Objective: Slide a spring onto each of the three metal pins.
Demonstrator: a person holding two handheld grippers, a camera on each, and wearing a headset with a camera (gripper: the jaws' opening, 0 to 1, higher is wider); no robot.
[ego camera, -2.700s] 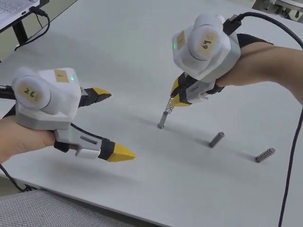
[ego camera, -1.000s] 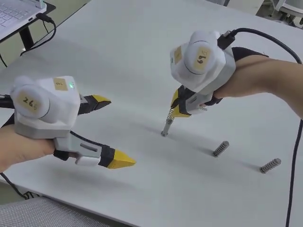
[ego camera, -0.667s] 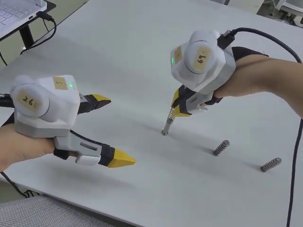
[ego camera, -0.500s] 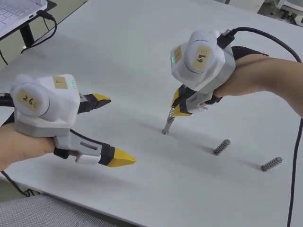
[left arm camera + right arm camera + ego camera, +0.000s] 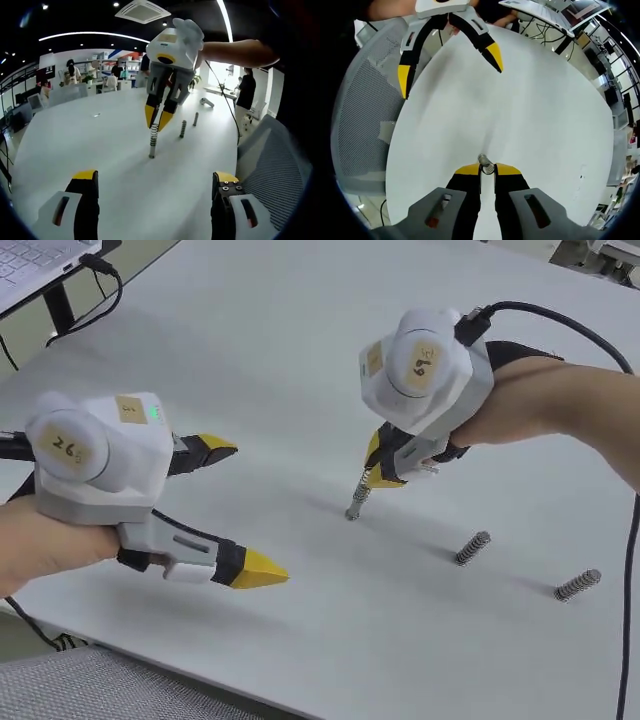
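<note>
On the white table (image 5: 250, 350) stands a thin metal pin (image 5: 352, 510) with a spring (image 5: 361, 487) around its upper part. My right gripper (image 5: 376, 476) is shut on that spring from above; in the right gripper view the spring (image 5: 486, 165) sits between the closed jaws of the right gripper (image 5: 487, 169). To its right, two more pins carry springs (image 5: 472, 547) (image 5: 578, 584). My left gripper (image 5: 237, 508) hovers open and holds nothing, low at the left. The left gripper view has the left gripper (image 5: 155, 176), the right gripper (image 5: 160, 116) and the spring (image 5: 154, 132) ahead.
A laptop (image 5: 30, 252) and a black cable (image 5: 95, 295) are at the far left. A grey mesh chair (image 5: 100, 685) is by the near table edge. The right gripper's cable (image 5: 560, 315) trails off to the right. People stand in the background (image 5: 70, 75).
My right gripper has sunk a little along the pin toward its base, still closed on the spring. The left gripper has stayed open in about the same place; the camera shifted slightly.
</note>
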